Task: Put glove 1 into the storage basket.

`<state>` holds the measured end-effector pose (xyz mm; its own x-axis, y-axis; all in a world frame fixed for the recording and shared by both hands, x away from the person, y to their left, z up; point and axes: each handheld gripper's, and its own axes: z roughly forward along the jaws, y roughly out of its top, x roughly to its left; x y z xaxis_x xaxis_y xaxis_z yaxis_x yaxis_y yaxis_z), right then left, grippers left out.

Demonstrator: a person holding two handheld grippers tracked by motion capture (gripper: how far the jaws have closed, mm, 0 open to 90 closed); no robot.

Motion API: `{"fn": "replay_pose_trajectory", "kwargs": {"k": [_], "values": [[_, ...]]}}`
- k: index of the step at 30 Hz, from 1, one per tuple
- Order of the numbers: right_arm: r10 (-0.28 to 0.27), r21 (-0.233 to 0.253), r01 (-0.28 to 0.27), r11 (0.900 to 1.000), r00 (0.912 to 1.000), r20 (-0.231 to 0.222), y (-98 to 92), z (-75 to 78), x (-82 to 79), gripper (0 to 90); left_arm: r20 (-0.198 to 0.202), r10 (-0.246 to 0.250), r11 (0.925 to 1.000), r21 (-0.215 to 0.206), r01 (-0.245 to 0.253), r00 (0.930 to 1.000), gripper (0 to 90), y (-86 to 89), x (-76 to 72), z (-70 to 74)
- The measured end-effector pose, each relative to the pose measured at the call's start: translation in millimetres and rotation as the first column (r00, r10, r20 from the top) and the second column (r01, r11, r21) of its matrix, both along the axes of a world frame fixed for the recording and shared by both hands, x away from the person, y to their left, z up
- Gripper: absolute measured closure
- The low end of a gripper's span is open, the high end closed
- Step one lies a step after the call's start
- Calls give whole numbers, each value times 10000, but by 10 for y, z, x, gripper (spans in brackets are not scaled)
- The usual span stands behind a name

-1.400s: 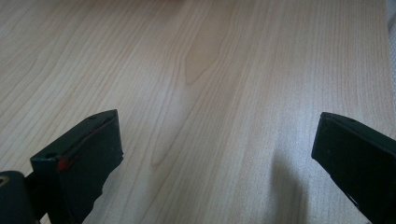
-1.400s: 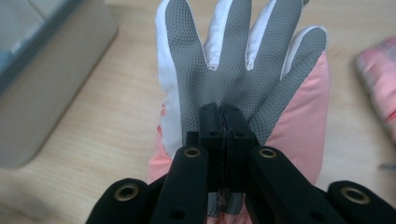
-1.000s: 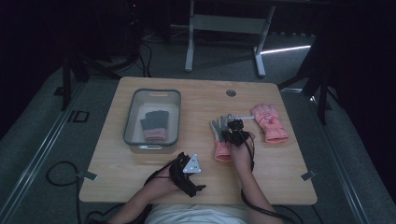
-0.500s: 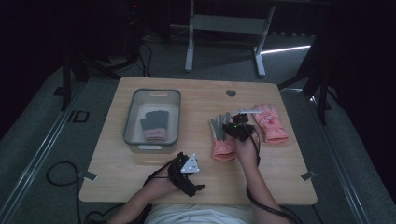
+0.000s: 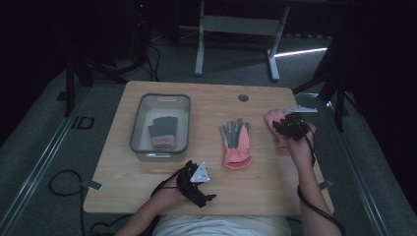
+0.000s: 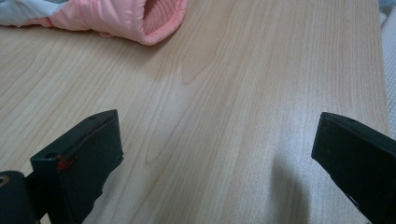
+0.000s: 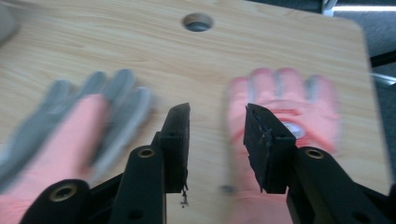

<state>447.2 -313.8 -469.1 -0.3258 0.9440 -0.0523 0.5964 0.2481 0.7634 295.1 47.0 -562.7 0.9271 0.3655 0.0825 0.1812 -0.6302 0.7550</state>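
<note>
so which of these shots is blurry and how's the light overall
Right gripper view: motion blur smears both gloves, the grey-fingered glove and the pink glove, while the right gripper itself stays sharp. Left gripper view: crisp wood grain, evenly lit, soft shadow under the jaws. High view: dim, the room nearly black around the table, with a bright strip of light on the floor behind.

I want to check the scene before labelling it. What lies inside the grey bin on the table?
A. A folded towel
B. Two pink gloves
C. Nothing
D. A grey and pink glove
D: the high view shows one grey and pink glove lying inside the grey bin.
</note>
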Motion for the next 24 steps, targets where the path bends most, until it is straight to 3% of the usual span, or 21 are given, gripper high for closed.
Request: {"fn": "replay_pose_trajectory", "kwargs": {"k": [3, 8, 14, 17, 20, 24], "values": [[-89, -346, 81, 9994, 9997, -220, -208, -62, 137, 600, -114, 21, 10000, -95, -22, 9999, 14, 14, 5, 2], [-161, -581, 144, 9982, 9995, -284, -327, -98, 278, 584, -140, -93, 9999, 108, 94, 9999, 14, 10, 20, 14], [-116, -802, 80, 9967, 9989, -450, -379, -164, 374, 572, -215, -75, 9999, 99, 78, 9997, 14, 12, 13, 6], [-256, -724, 201, 9972, 9968, -758, -418, -261, 424, 566, -331, 5, 9999, -100, -8, 9995, 14, 18, 9, 8], [-529, -913, 436, 9949, 9934, -1022, -443, -355, 479, 550, -340, -4, 10000, 60, 6, 9994, 14, 26, 18, 12], [-450, -828, 345, 9960, 9908, -1276, -443, -446, 521, 544, -435, 127, 9999, -14, -128, 9990, 14, 40, 33, 17]]}}
